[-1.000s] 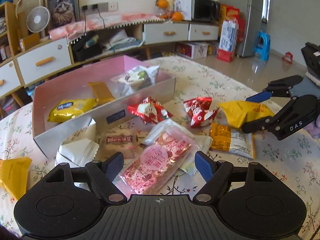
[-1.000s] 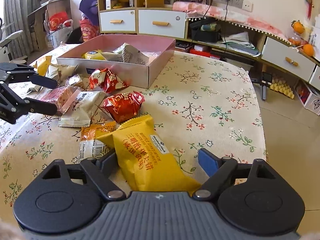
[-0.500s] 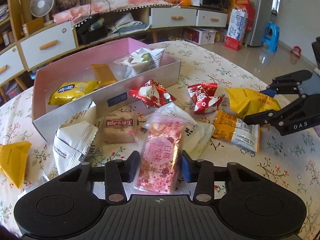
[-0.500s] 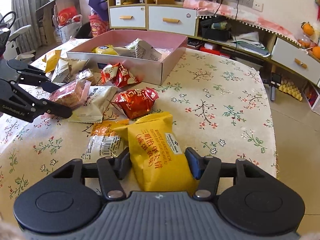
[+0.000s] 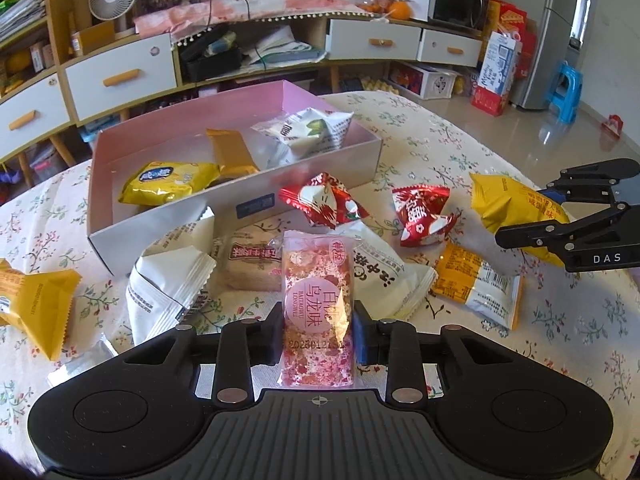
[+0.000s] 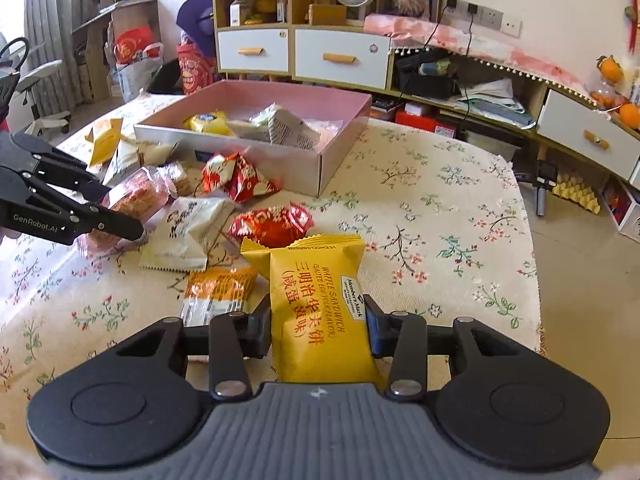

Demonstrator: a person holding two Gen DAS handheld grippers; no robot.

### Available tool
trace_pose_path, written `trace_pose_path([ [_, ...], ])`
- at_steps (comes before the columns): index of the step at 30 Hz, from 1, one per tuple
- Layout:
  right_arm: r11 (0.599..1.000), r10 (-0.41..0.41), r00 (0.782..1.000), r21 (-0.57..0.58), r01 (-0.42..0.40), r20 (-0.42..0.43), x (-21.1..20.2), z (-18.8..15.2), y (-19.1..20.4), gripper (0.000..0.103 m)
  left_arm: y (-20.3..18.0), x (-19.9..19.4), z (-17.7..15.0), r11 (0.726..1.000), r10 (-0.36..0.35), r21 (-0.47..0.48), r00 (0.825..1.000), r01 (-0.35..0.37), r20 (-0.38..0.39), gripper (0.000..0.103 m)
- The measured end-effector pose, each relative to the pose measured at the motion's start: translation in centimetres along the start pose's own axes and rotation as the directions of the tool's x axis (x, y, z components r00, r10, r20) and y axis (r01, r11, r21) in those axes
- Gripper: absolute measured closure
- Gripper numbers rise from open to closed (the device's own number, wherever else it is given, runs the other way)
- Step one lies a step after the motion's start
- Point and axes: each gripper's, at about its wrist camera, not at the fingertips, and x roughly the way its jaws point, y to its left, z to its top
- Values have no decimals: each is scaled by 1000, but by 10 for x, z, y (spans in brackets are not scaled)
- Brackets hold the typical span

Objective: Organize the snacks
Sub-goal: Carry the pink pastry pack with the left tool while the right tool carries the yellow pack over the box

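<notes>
Left wrist view: left gripper (image 5: 318,334), jaws just closed, is clamped across a clear pink-speckled plastic candy packet (image 5: 316,304) near its lower end, above the floral tablecloth (image 5: 560,320). Right gripper (image 6: 319,330), jaws just closing, pinches a yellow foil waffle-sandwich pouch (image 6: 316,300) at mid-length. Both are judged light, crinkly and slippery, with crushable contents; a gentle mid-body grip is advised.

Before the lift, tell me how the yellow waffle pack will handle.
The yellow waffle pack is probably light: a small puffed pillow bag. Its glossy film may slip, though the right gripper, whose jaws have just been closing, presses both sides. The far end sticks out past the pads unsupported, so it could droop or swing; the wafer inside may crack if squeezed hard.
</notes>
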Motion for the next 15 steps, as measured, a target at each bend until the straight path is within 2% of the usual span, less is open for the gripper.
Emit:
trace_pose_path([
  [15,998,10,996,66,-16,86,3,34,15,64,16,-15,20,992,23,-122,999,-18,39,73],
])
